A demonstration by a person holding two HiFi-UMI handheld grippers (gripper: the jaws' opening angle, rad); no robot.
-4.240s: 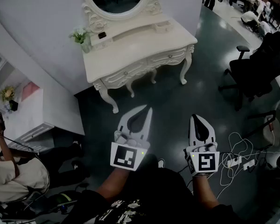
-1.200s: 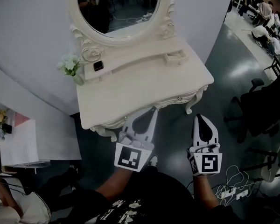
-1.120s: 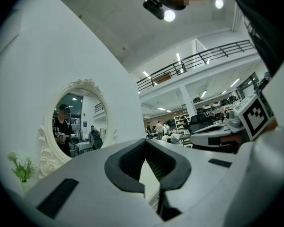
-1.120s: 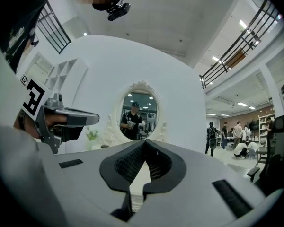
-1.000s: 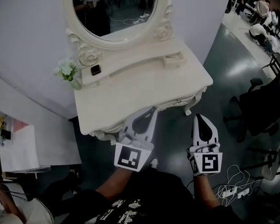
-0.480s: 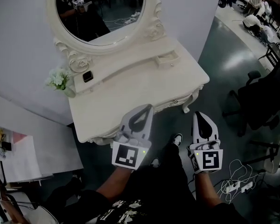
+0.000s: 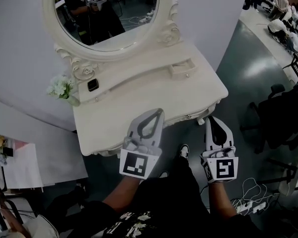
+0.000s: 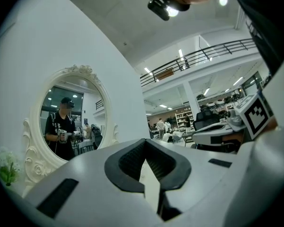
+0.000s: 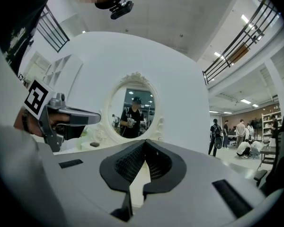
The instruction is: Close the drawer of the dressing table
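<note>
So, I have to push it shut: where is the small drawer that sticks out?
In the head view the small drawer juts from the right end of the dressing table's back shelf, below the mirror's right edge.

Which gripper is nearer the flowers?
Left. The left gripper is over the front edge of the table, with the flowers further back to its left. The right gripper is farther right, by the table's front right corner.

- Right gripper (image 9: 144, 145), lower centre: jaws pressed together, nothing between them.
- Dressing table's oval mirror (image 9: 134, 109), centre, reflects a person.
- Left gripper (image 9: 93, 118), left side.
</note>
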